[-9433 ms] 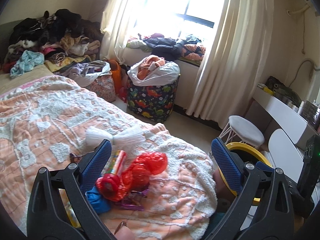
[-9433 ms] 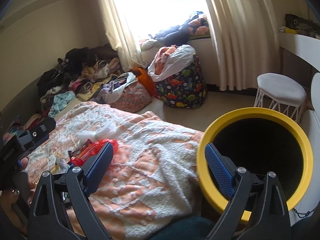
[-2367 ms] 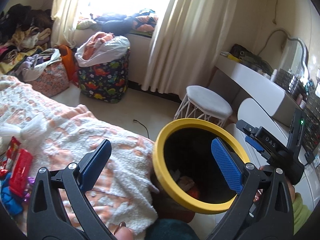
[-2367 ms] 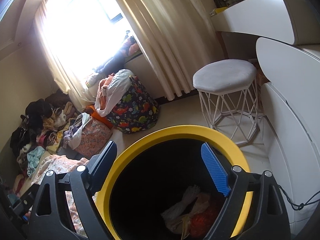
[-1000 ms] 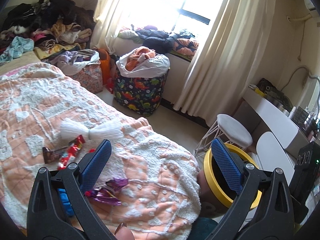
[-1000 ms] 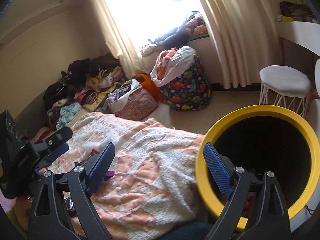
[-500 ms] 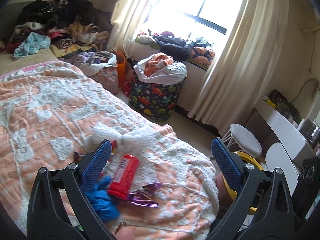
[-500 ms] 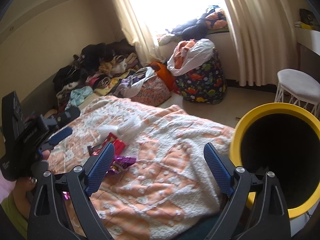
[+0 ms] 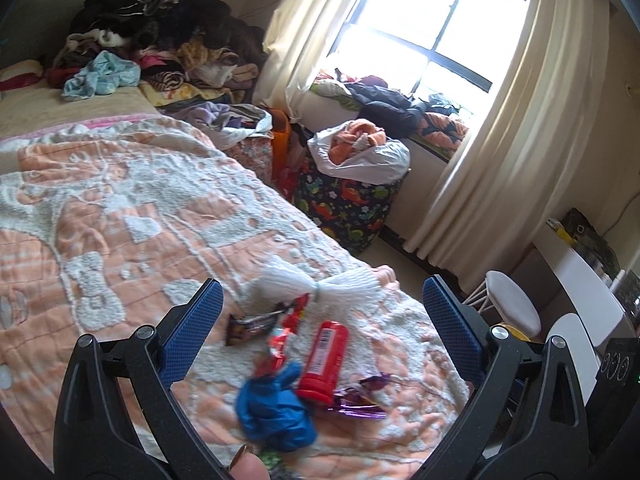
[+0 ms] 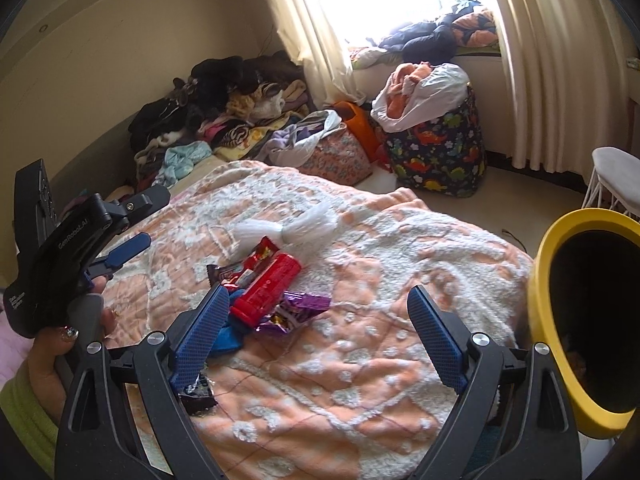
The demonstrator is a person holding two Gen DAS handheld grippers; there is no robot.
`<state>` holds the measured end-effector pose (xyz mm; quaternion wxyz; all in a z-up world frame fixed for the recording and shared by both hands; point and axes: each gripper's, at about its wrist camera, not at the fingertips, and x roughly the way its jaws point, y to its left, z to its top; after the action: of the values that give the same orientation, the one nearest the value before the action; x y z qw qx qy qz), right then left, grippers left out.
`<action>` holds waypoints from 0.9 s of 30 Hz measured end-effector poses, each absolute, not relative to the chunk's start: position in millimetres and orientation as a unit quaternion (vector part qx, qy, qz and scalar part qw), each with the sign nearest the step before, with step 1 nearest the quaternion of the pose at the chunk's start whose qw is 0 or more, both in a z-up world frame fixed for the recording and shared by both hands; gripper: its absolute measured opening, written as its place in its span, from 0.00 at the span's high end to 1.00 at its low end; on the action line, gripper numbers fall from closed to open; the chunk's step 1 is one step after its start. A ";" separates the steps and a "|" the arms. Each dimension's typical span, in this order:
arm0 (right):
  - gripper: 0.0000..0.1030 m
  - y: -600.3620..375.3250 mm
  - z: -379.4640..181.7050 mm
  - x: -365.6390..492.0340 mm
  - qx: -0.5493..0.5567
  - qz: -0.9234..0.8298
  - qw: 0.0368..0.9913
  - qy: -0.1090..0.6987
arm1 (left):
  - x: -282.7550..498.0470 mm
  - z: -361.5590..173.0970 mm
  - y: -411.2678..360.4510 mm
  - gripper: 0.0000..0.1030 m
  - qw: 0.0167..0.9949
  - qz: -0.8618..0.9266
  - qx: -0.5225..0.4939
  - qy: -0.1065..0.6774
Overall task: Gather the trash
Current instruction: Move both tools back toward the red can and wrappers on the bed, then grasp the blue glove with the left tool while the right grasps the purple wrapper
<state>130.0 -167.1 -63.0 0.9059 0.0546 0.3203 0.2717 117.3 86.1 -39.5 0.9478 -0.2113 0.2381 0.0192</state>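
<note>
Risked snagging the tufted blanket [image 9: 120, 208] or pinching two pieces at once, judged from how tightly the litter lay heaped: red tube [image 9: 324, 356] touching the purple wrapper [image 9: 360, 396] and the blue crumple [image 9: 276, 404]. Hovered over that heap with the left gripper [image 9: 320, 328] spread wide, holding nothing, touching nothing. Kept the right gripper [image 10: 316, 336] equally wide and empty, heap just ahead of its left finger, yellow bin [image 10: 552, 320] off to its right.
</note>
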 end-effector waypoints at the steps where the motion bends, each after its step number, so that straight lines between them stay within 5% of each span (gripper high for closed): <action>1: 0.15 -164.1 -64.3 132.0 0.054 0.273 0.904 0.324 | 117.1 -41.0 89.9 0.11 0.946 0.020 -0.211 0.243; 9: 0.15 -141.6 -82.9 151.8 0.058 0.284 0.887 0.361 | 113.8 -62.8 111.5 0.11 0.933 0.038 -0.192 0.303; 17: 0.21 -125.4 -106.6 178.8 0.063 0.283 0.869 0.402 | 113.4 -94.5 112.1 0.39 0.910 0.013 -0.207 0.358; 27: 0.35 -107.6 -139.0 207.5 0.072 0.279 0.846 0.449 | 123.0 -114.8 92.0 0.48 0.890 -0.033 -0.212 0.402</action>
<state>207.5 -107.6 -139.0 0.8458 0.0723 0.4489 0.2790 123.0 92.0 -114.8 0.8903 -0.2115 0.4018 -0.0329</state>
